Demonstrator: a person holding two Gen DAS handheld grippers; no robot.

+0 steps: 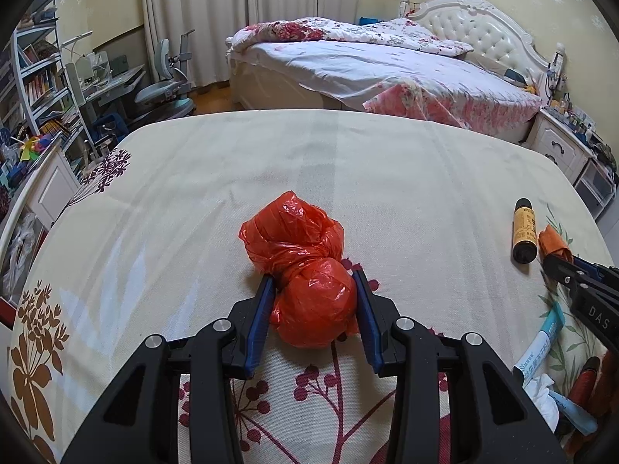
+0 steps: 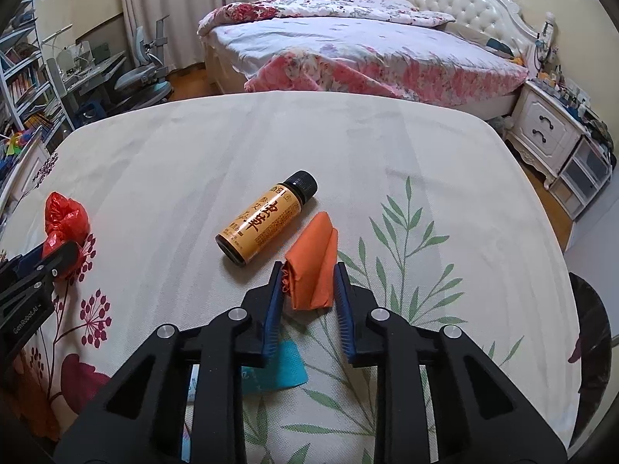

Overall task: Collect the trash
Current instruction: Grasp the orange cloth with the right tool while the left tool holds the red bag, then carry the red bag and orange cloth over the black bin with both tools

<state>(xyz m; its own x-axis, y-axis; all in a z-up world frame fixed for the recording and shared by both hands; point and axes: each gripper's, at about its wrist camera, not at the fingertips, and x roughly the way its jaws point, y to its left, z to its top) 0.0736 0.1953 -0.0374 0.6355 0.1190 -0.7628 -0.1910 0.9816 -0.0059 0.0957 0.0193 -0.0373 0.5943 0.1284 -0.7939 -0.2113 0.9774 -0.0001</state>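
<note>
A crumpled red plastic bag (image 1: 298, 232) lies on the floral tablecloth (image 1: 232, 162). My left gripper (image 1: 313, 276) is shut on its near, ball-shaped end, both blue pads against the plastic. In the right wrist view the same bag (image 2: 64, 216) and left gripper (image 2: 58, 255) sit at the far left. A folded orange scrap (image 2: 311, 255) lies between the pads of my right gripper (image 2: 309, 266), which is shut on it. Just left of it lies a small yellow-labelled bottle (image 2: 267, 218) with a black cap. The left wrist view shows that bottle (image 1: 524, 232), the orange scrap (image 1: 555, 241) and the right gripper (image 1: 557, 266) at the right edge.
A teal packet (image 2: 288, 367) lies under the right gripper. A blue-and-white packet (image 1: 541, 344) and white tissue (image 1: 541, 390) lie near the table's right corner. A dark round container (image 2: 592, 348) stands off the right edge. A bed (image 1: 387, 69) and nightstand (image 2: 541, 127) lie beyond.
</note>
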